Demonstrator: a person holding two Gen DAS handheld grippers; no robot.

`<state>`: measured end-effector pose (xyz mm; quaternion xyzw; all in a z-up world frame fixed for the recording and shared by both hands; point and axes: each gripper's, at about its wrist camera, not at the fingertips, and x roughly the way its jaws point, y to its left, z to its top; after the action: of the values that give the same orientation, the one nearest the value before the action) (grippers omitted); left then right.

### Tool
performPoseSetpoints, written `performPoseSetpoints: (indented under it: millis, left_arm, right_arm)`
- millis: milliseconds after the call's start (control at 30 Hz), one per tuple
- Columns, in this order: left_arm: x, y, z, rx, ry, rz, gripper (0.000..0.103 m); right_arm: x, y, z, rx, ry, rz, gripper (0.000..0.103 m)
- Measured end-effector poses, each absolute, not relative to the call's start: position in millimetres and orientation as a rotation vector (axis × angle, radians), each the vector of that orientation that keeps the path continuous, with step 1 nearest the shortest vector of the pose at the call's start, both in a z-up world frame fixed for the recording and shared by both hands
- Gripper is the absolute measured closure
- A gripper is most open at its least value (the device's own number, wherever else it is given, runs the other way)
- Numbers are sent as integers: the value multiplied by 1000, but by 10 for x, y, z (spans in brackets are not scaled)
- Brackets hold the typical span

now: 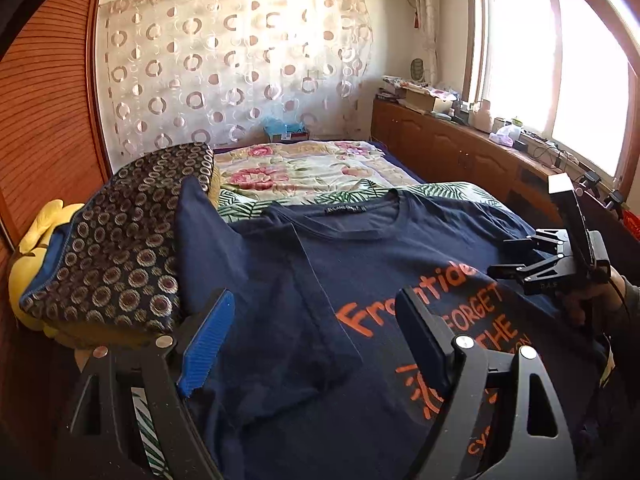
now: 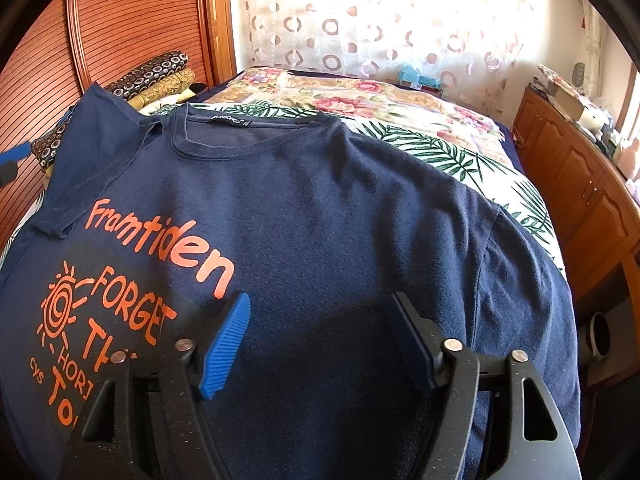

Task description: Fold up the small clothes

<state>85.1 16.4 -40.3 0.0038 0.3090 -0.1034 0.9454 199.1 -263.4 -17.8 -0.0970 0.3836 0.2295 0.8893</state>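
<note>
Right wrist: gripper (image 2: pixel 320 344) agape over T-shirt (image 2: pixel 340 208).

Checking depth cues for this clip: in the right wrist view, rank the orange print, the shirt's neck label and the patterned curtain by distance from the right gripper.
From the right gripper:
1. Orange print, near left.
2. Neck label, at the collar, ahead.
3. Patterned curtain, back wall beyond the bed.

The navy blue cotton T-shirt with orange printed letters (image 2: pixel 320 220) lies face up across the frame centre, one sleeve folded inward at upper left.
</note>
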Motion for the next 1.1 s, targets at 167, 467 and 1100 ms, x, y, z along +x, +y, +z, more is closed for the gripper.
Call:
performPoseSetpoints:
  millis: [167,467,1100]
  left_arm:
    - [831,70,-539,13,661,-224,20]
    - [819,-65,-681,30,716,-252,20]
    - [794,-340,-823,48,773,-310,20]
  right_arm:
    - [1903,-2686,-120,-182,783,486,28]
    - [1669,-3513,154,-77,683,369,31]
    - [1825,-4554,-235,45,835,211,36]
